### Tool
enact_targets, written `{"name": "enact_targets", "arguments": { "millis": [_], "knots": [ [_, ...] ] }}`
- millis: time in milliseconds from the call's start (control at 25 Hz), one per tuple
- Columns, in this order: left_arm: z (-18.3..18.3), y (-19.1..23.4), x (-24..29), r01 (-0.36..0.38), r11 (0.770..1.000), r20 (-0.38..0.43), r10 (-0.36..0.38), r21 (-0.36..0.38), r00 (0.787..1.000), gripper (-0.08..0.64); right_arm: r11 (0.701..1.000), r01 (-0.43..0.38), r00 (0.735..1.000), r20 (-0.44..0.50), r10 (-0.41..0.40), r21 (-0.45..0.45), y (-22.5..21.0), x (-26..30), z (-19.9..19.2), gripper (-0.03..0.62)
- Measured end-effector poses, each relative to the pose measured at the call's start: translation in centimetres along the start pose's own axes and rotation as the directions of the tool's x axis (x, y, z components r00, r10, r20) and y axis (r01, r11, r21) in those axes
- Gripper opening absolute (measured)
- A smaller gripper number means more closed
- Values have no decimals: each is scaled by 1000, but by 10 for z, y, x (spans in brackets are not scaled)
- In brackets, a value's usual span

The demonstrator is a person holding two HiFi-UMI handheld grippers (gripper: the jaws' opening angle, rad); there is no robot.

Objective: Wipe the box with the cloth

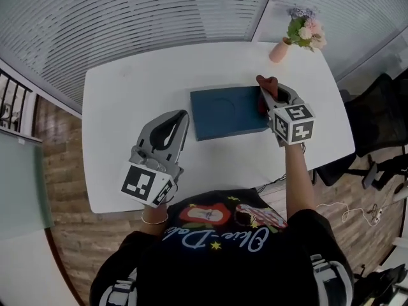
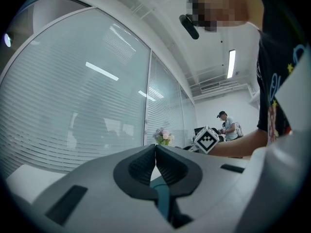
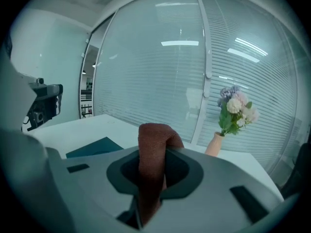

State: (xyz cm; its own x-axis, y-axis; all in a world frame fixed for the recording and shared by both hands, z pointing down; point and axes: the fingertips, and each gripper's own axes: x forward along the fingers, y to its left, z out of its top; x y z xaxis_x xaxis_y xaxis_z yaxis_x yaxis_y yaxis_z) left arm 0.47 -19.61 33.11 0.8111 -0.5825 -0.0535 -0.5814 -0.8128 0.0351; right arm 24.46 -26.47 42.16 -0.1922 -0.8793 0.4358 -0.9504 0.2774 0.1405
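The box [image 1: 226,110] lies on the table [image 1: 127,94], right of its middle. The left gripper [image 1: 183,114] is over the table just left of the box, nearer the person. The right gripper [image 1: 264,83] is at the box's right end, with the cloth [image 1: 267,83] between its jaws; whether the cloth touches the box is hard to tell from here. Behind the box's right end, near the table's far right corner, stands a vase of flowers [image 1: 282,48]. A chair [image 1: 382,110] stands off the table's right side.

Left gripper [image 2: 156,148] fingers [image 2: 142,166] closed tip to tip; flowers [image 2: 164,137] beyond, glass wall [image 2: 97,106] behind.
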Motion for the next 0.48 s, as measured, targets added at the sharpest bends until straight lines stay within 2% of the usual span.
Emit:
{"name": "enact_targets", "arguments": {
  "millis": [120, 240, 360, 480],
  "knots": [
    [-2, -10, 6, 26, 1000, -4, -26, 1, 1000, 5, 1000, -8, 996, 90, 10, -21, 14, -6, 27, 55],
    [-2, -19, 11, 44, 999, -5, -44, 3, 999, 5, 997, -65, 985, 154, 72, -50, 39, -4, 48, 55],
    [-2, -26, 14, 56, 998, -8, -56, 6, 998, 5, 984, -155, 970, 173, 168, -91, 75, 5, 58, 55],
    [-1, -26, 13, 56, 998, -10, -56, 7, 998, 5, 961, -240, 955, 148, 259, -135, 116, 19, 58, 55]
  ]
}}
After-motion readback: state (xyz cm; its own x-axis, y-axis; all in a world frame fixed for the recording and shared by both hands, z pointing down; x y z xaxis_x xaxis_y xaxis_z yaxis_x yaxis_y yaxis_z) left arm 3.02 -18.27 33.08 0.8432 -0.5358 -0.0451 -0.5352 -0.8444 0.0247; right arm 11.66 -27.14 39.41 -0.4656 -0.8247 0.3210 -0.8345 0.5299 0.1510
